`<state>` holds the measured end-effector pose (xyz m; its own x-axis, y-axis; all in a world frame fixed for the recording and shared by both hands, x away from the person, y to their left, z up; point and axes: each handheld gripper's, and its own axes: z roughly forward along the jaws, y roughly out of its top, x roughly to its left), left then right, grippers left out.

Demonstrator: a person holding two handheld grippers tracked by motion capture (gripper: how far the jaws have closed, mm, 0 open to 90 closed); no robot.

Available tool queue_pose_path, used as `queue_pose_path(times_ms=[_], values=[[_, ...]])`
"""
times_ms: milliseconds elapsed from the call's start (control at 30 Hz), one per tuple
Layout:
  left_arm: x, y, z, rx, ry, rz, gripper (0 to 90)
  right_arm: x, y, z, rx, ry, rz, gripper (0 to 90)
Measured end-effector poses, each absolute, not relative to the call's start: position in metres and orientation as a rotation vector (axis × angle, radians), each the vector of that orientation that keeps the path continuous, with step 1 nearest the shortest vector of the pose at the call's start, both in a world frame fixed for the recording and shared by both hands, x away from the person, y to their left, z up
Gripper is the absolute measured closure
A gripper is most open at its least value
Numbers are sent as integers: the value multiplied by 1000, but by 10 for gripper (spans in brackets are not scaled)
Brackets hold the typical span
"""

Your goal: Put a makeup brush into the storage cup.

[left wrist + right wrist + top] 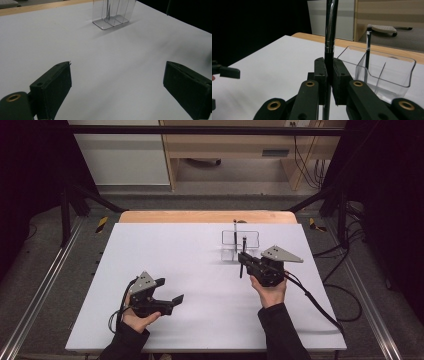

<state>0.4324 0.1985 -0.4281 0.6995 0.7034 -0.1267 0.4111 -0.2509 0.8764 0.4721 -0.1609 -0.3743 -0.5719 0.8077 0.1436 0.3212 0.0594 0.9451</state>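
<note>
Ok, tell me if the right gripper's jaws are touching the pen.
Touching: the right gripper view shows the right gripper with both jaws pressed flat against the pen, no gap.

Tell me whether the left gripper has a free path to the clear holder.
Probably yes: the left gripper is open and empty, and only bare white table lies between it and the clear holder. The right gripper hovers beside it, though.

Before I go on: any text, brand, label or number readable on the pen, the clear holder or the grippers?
None can be read. The pen clamped in the right gripper is plain black and chrome. The clear holder is unmarked, the left gripper too, and its open jaws are bare. The white table has no print.
</note>
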Motion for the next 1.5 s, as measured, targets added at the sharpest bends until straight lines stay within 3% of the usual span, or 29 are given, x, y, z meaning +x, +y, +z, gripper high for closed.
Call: queue_pose_path(times_ms=[1500], values=[[435,202,-429,1896,890,368,71,533,-158,-352,1234,1736,1436,841]])
